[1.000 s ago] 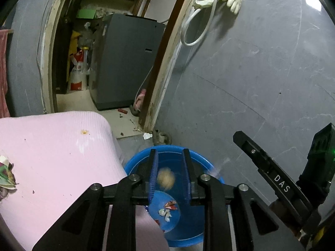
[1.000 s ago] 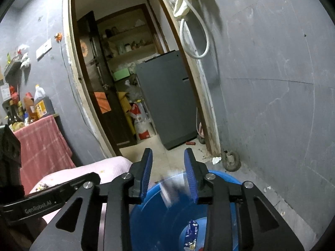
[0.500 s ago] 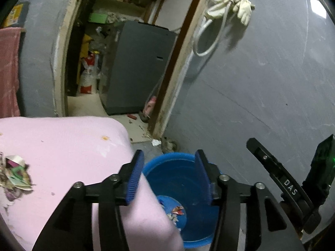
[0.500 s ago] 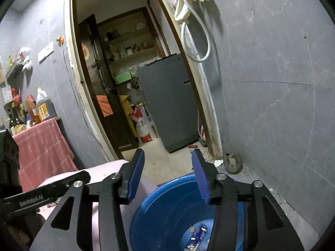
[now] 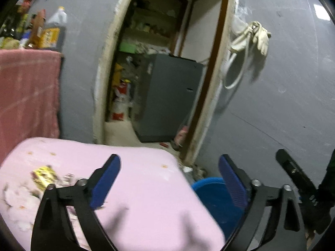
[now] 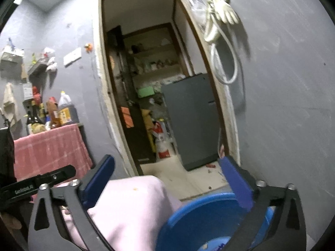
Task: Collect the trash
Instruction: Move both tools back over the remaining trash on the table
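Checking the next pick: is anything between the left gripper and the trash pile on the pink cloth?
Nothing visible. The left gripper is open, and the trash pile, with its yellow wrapper, lies uncovered on the pink cloth, beside its left finger.

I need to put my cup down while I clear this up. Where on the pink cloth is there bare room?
The pink cloth is bare through its middle and right, from the trash pile on the left across to the edge beside the blue basin. Only a few small crumbs dot that stretch. The left end is crowded with wrappers and scraps.
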`<action>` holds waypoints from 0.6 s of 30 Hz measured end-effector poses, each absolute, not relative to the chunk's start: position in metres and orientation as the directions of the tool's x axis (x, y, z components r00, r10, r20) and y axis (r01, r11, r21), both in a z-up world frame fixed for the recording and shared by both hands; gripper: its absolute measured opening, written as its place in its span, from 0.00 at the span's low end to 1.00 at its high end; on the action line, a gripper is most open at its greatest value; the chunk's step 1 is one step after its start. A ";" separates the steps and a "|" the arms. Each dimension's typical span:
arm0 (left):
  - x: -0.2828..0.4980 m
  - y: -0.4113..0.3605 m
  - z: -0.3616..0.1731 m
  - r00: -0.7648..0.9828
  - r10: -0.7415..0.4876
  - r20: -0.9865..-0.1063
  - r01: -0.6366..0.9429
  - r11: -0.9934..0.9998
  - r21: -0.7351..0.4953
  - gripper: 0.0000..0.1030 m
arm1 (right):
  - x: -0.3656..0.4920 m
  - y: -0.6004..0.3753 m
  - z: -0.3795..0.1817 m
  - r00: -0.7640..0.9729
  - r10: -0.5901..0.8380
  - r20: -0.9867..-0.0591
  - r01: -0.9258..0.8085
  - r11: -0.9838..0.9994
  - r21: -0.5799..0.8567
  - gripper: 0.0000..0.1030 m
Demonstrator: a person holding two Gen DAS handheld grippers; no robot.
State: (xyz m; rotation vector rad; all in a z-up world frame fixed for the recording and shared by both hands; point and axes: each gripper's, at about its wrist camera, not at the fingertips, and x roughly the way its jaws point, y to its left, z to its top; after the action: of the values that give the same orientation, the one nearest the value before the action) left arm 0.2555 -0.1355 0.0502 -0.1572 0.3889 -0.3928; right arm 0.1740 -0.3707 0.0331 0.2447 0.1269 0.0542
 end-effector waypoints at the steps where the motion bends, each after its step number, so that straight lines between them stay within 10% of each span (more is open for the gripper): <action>1: 0.252 -0.130 0.050 0.866 -0.381 -0.323 0.324 0.921 -0.218 0.97 | 0.174 -0.365 0.036 0.991 0.078 -0.108 -0.051 0.970 0.238 1.00; 18: 0.212 -0.023 0.056 0.964 -0.174 -0.200 0.149 0.980 -0.133 0.98 | 0.171 -0.250 0.059 0.967 0.252 0.026 -0.253 0.966 0.057 1.00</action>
State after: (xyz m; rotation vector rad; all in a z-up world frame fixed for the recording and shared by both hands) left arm 0.2121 -0.0234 0.0562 -0.1179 0.2126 -0.1637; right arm 0.1705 -0.2503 0.0594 0.0599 -0.0186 0.2552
